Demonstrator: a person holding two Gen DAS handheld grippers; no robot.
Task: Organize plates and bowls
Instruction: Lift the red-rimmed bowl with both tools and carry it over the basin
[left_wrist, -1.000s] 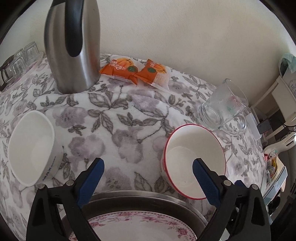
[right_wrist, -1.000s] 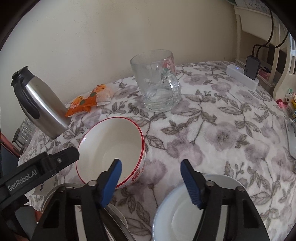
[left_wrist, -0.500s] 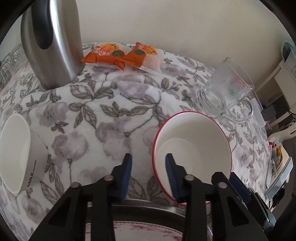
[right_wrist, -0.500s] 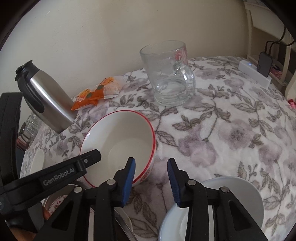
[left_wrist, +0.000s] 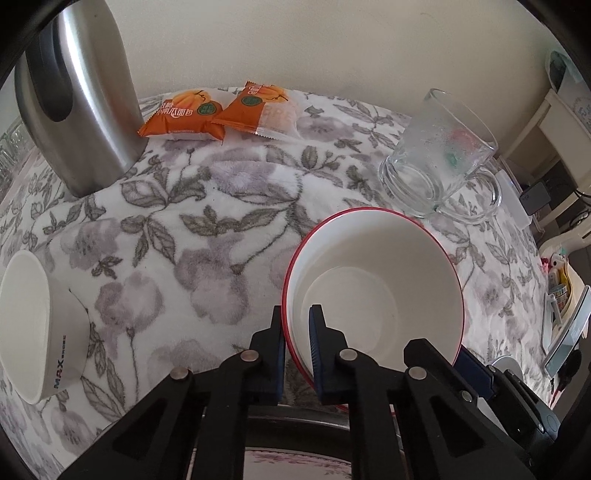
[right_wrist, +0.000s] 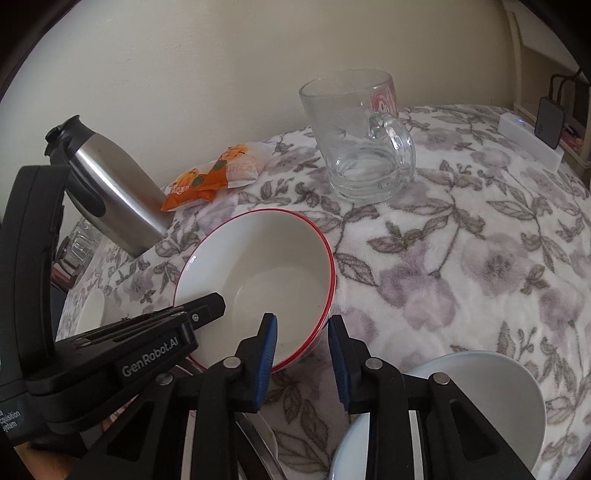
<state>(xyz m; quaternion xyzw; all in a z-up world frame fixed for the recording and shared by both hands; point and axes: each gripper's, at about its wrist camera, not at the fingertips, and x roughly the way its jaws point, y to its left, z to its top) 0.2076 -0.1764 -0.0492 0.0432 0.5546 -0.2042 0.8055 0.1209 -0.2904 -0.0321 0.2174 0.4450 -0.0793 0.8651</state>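
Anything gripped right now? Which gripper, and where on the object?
The left gripper pinches the red-rimmed bowl by its near rim, one finger inside the wall, one outside. The right gripper straddles the same bowl's rim on its side, jaws apart, not clamped.

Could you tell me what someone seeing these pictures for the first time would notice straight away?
First, the red-rimmed bowl in the middle of the floral cloth, with the left gripper pinching its near rim and the right gripper straddling its opposite edge. Behind it stand a steel flask at the left and a glass mug at the right, with two orange snack packets between them by the wall.
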